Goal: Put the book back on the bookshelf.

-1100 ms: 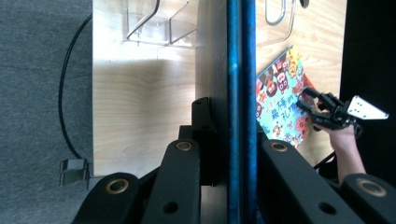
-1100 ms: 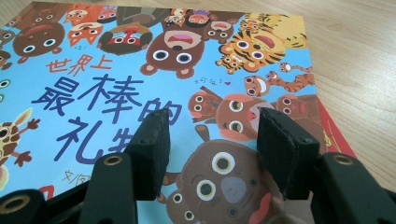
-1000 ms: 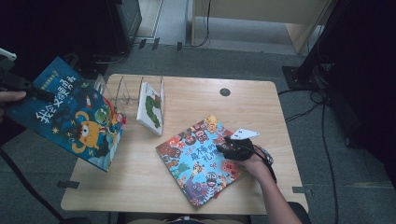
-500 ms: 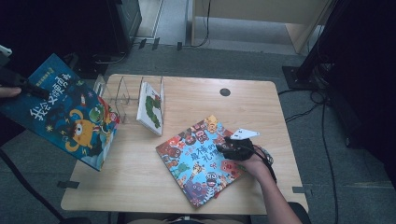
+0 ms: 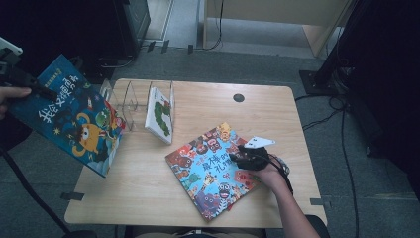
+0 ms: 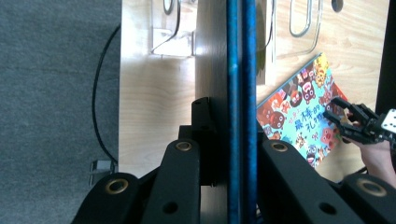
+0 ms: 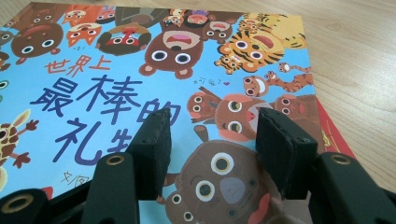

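we've got the left gripper (image 5: 20,79) pinching the blue book (image 5: 69,116), held in the air off the table's (image 5: 148,198) left edge. right gripper (image 5: 250,158) rests spread-jawed on the animal book (image 5: 210,168). we should slot it upright into the clear rack (image 5: 131,101), edge first.

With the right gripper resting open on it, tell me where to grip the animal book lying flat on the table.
Grip the animal book at its right edge, coming in level from the right. It lies flat, so only an edge fits between the right gripper's open jaws; that edge is nearest.
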`<move>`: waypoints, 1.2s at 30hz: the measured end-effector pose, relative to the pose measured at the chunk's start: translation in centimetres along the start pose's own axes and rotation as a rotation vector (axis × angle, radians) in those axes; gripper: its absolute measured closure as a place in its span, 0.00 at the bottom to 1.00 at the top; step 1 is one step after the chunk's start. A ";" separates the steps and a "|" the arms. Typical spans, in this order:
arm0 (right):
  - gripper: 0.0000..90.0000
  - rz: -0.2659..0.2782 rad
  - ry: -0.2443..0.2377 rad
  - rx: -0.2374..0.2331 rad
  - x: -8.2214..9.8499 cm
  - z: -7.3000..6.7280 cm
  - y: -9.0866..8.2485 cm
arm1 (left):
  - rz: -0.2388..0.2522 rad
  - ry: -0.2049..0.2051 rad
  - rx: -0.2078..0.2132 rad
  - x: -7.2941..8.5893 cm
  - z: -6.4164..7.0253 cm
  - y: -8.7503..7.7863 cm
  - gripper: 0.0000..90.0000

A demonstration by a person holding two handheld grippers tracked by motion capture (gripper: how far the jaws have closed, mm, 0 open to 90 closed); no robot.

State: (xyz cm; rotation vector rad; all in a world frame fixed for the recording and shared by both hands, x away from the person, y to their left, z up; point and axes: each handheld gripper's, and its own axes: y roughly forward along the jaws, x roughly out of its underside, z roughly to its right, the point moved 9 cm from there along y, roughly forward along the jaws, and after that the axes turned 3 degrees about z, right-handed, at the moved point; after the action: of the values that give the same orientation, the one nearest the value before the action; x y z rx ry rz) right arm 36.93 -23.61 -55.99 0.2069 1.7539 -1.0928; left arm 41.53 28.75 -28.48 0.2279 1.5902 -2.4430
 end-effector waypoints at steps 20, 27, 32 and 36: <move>0.51 -0.004 -0.010 0.012 0.0 -0.1 0.0 | 0.052 -0.020 -0.003 -3.3 0.4 1.9 0.92; 0.51 0.000 -0.013 0.019 0.1 -0.1 0.0 | 0.073 -0.011 -0.008 -4.6 0.4 3.0 0.92; 0.51 0.010 -0.006 0.022 0.1 -0.1 0.0 | 0.078 0.004 -0.021 -5.3 0.6 4.2 0.92; 0.51 0.013 -0.007 0.028 0.2 -0.1 -0.1 | 0.065 0.021 -0.042 -5.6 0.7 5.4 0.92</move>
State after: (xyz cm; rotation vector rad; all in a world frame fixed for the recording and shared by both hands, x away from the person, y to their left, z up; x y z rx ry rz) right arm 36.74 -23.64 -56.07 0.2309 1.7301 -1.1076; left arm 48.31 26.53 -31.57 0.2940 1.6145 -2.3640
